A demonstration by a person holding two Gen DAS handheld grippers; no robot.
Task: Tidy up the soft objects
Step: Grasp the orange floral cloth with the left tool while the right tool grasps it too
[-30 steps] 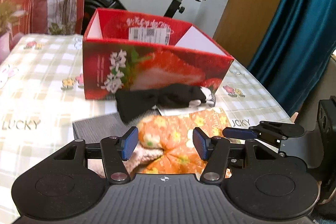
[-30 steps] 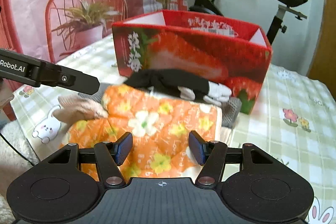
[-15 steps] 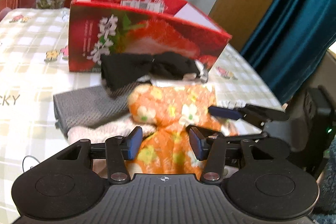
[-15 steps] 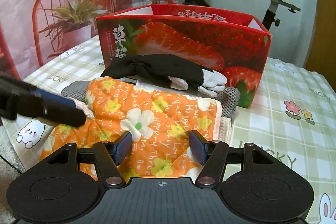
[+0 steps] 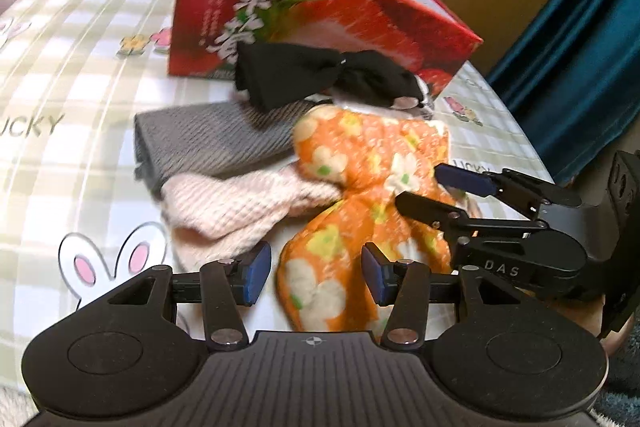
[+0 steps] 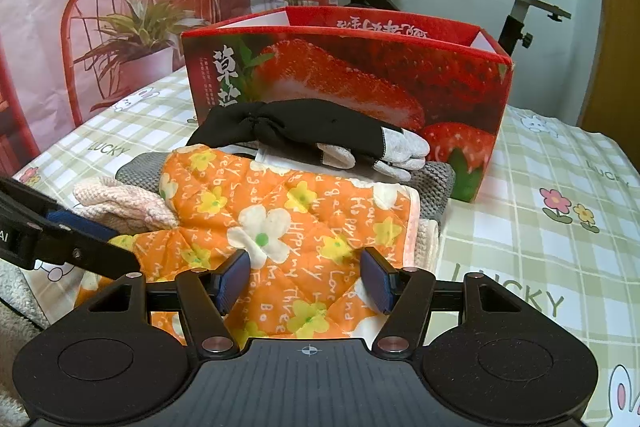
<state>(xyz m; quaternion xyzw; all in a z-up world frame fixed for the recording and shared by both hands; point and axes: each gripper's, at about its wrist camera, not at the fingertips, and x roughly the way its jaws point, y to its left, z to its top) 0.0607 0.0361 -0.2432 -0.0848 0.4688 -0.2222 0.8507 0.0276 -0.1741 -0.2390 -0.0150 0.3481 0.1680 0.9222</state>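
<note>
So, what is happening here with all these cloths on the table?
A person is sorting soft things with a handheld gripper in each hand. Both the left gripper and the right gripper are over the orange flowered cloth, with its fabric between their open pads; neither clamps it. The cloth lies on a pile with a pink knitted piece, a grey knitted piece and a black glove. The red strawberry box stands open behind the pile; its inside is not visible.

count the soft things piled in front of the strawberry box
4 show. A black glove lies on top nearest the box, an orange flowered cloth in front, a grey knit cloth underneath, a pink knit cloth at its left. More may be hidden below.
</note>
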